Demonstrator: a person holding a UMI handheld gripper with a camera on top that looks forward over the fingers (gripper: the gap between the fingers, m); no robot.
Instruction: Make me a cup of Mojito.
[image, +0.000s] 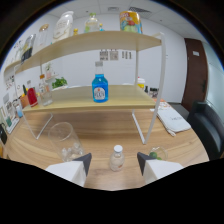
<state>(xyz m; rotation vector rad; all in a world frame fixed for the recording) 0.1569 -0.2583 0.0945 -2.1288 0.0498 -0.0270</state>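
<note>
Wooden table (165, 142) fills the room's near side, carrying a two-tier shelf rack (100, 102) against white walls. From where I stand, the gripper (114, 161) hangs with its jaws spread wide and holding nothing. A small clear bottle (116, 158) with a white cap stands upright between the fingertips, gaps either side. Left, just ahead, an empty glass (65, 140). Beyond, on the lower shelf, a blue bottle (100, 86) stands straight ahead.

White fingers (75, 170) with dark tips
</note>
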